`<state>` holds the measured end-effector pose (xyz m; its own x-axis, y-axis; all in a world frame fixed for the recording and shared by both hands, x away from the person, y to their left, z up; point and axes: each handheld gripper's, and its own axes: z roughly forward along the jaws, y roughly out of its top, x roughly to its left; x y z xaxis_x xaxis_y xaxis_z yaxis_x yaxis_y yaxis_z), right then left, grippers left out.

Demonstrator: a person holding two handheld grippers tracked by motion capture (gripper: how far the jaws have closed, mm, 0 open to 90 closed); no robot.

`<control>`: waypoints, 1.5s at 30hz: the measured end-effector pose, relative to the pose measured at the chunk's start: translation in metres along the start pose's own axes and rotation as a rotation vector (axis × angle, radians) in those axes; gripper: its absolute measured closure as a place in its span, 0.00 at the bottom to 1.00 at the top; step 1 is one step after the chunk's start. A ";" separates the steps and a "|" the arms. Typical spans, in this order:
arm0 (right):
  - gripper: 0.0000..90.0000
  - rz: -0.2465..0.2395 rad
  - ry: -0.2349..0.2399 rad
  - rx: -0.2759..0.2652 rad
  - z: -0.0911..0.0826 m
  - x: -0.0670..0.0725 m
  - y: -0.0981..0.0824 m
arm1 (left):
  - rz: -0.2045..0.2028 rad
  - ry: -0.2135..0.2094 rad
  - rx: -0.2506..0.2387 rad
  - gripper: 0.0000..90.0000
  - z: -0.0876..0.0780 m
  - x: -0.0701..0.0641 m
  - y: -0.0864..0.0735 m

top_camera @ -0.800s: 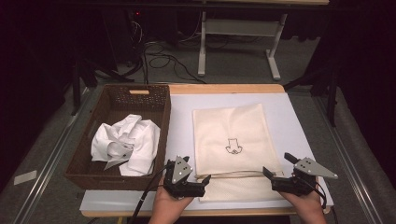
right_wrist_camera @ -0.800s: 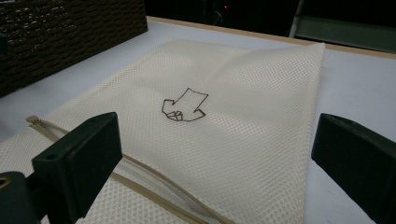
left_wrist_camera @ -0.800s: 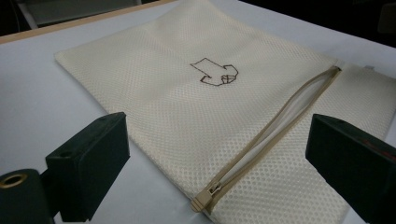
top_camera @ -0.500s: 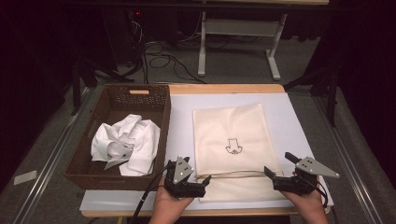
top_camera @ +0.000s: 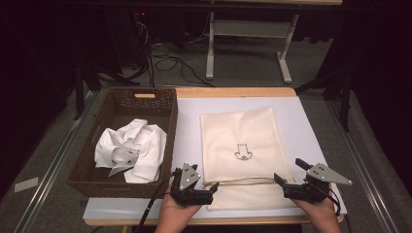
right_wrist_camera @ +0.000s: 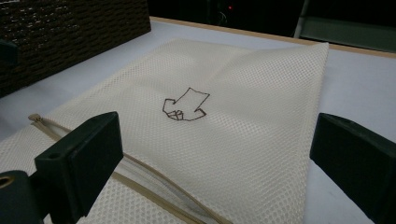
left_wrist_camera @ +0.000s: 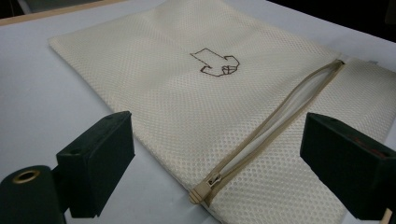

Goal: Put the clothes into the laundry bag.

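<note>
- Here, one table [top_camera: 311, 126] with a pale blue-grey top carries everything.
- One dark wicker basket [top_camera: 145, 99] sits on its left side, with one crumpled white garment [top_camera: 130, 150] heaped inside.
- One cream mesh laundry bag [top_camera: 241, 145] lies flat right of the basket, near my edge of the table, apart from the basket wall.
- Its long axis runs from me away toward the far edge; the closed end points far, the zipper end points at me.
- One zipper [left_wrist_camera: 275, 121] crosses the bag side to side near my end, and it gapes slightly along its length.
- One small brown outline drawing [right_wrist_camera: 184, 106] marks the middle of the bag.
- One zipper pull [left_wrist_camera: 201, 190] rests at the bag's left corner, just ahead of my left gripper [top_camera: 197, 187].
- My left gripper's jaws stand wide, nothing between the pads.
- My right gripper [top_camera: 291, 187] sits at the bag's right near corner, jaws wide too, gripping nothing.
</note>
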<state>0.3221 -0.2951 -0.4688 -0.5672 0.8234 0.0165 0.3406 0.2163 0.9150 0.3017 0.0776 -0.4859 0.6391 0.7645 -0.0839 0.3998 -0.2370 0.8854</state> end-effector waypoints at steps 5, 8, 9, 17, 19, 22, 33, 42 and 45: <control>0.04 -0.003 -0.001 -0.002 0.000 -0.001 0.000 | 0.002 0.002 0.000 0.12 0.000 0.000 -0.001; 0.04 -0.004 -0.001 -0.001 0.000 -0.002 -0.001 | 0.001 0.004 0.001 0.13 0.000 0.000 -0.001; 0.05 -0.003 -0.002 -0.001 0.000 -0.002 -0.001 | 0.000 0.004 0.002 0.14 0.000 0.000 -0.001; 0.07 0.001 0.003 0.017 0.002 -0.004 -0.002 | -0.027 -0.015 0.044 0.19 0.003 0.001 -0.003; 0.08 0.007 -0.004 0.034 0.004 -0.008 -0.004 | -0.028 -0.023 0.084 0.21 0.006 -0.001 -0.005; 0.09 0.017 -0.007 0.042 0.005 -0.011 -0.006 | -0.005 -0.013 0.108 0.24 0.009 -0.004 -0.011; 0.10 0.017 0.000 0.046 0.004 -0.010 -0.006 | 0.030 -0.005 0.220 0.49 0.024 -0.008 -0.029; 0.11 0.008 0.006 0.050 0.005 -0.009 -0.006 | 0.006 0.014 0.218 0.74 0.025 -0.003 -0.031; 0.11 0.005 0.008 0.050 0.005 -0.009 -0.006 | 0.003 0.007 0.217 0.81 0.025 -0.002 -0.031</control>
<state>0.3291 -0.3008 -0.4762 -0.5712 0.8204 0.0247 0.3808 0.2383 0.8935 0.3039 0.0682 -0.5248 0.6360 0.7678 -0.0778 0.5305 -0.3618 0.7666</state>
